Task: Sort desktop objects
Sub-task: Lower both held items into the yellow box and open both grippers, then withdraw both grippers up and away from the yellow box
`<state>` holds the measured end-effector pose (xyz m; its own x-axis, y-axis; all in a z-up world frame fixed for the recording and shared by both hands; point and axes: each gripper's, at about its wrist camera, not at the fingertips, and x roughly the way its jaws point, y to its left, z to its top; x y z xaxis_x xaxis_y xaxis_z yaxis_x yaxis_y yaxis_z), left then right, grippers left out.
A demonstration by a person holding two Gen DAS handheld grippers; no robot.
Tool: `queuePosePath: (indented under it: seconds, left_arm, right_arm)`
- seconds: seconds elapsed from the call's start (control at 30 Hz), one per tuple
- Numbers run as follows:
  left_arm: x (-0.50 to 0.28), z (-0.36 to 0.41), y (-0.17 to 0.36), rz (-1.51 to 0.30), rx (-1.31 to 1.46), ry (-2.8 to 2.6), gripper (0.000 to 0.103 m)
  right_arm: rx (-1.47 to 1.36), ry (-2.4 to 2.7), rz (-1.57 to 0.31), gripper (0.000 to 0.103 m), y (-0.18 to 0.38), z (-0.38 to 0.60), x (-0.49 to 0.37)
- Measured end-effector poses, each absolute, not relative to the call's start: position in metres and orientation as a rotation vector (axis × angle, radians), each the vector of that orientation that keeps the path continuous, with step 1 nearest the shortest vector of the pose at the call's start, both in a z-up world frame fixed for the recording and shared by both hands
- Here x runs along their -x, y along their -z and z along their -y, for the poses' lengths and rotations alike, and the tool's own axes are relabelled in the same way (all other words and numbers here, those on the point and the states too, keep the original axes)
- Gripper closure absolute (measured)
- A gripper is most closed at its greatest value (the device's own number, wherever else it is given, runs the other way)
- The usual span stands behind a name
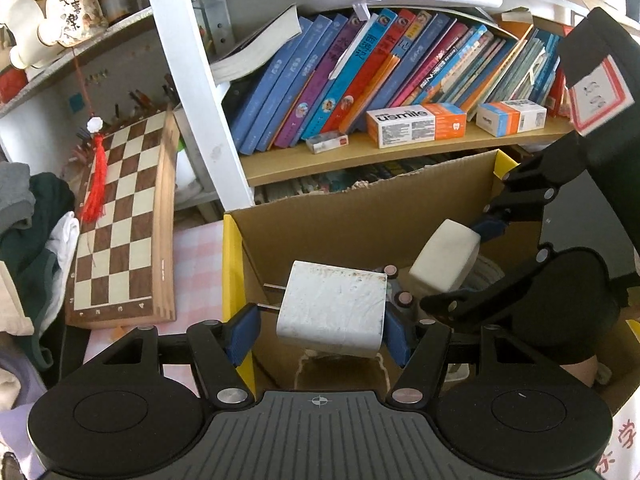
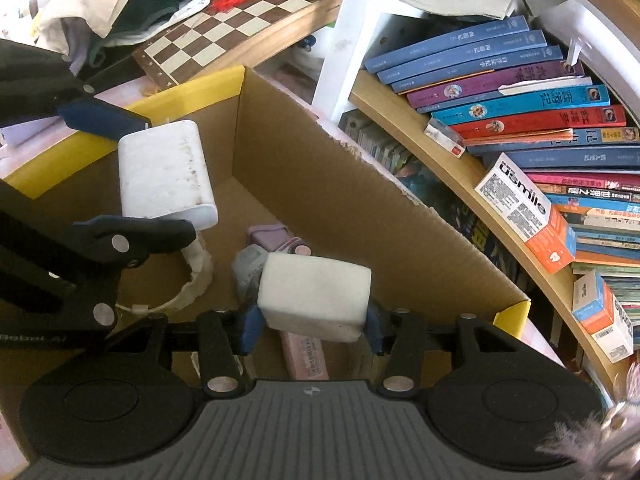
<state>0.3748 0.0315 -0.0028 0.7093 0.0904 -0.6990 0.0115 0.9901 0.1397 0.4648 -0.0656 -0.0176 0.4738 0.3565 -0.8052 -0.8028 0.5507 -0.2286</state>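
Observation:
An open cardboard box (image 1: 344, 220) with yellow flaps (image 2: 304, 168) stands below both grippers. My left gripper (image 1: 320, 336) is shut on a white plug charger (image 1: 334, 308) with two metal prongs at its left, held above the box; it also shows in the right wrist view (image 2: 164, 168). My right gripper (image 2: 310, 330) is shut on a smaller white charger block (image 2: 316, 294), also over the box; it shows in the left wrist view (image 1: 446, 258) at the right. In the box lie a coiled white cable (image 2: 188, 284), a pink case (image 2: 306, 356) and a small grey-pink device (image 2: 260, 252).
A bookshelf (image 1: 360, 156) with leaning books and orange-white usmile boxes (image 1: 416, 124) stands behind the box. A chessboard (image 1: 120, 224) leans at the left beside a pile of clothes (image 1: 28, 232). A pink checked cloth (image 1: 196, 264) covers the desk.

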Motion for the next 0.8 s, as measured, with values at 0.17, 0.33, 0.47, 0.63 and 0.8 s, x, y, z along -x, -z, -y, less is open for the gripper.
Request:
queuePosePath:
  seconds: [0.17, 0.33, 0.47, 0.63, 0.8]
  left_arm:
    - [-0.372, -0.037, -0.001, -0.768, -0.099, -0.035, 0.037]
    - [-0.364, -0.034, -0.009, -0.733, -0.095, -0.036, 0.026]
    - [-0.357, -0.030, -0.017, -0.701, -0.104, -0.039, 0.021]
    - [-0.346, -0.028, -0.029, -0.666, -0.103, -0.043, 0.021]
    - [-0.329, -0.026, -0.044, -0.616, -0.096, -0.046, 0.020]
  right_arm:
    - [0.656, -0.747, -0.720, 0.024, 0.012, 0.069, -0.463]
    - [0.611, -0.753, -0.711, 0.017, 0.005, 0.079, -0.462]
    - [0.562, -0.763, -0.714, 0.017, -0.001, 0.088, -0.459]
    - [0.483, -0.771, -0.703, 0.017, -0.012, 0.097, -0.452]
    - [0.415, -0.759, -0.654, 0.017, -0.029, 0.107, -0.435]
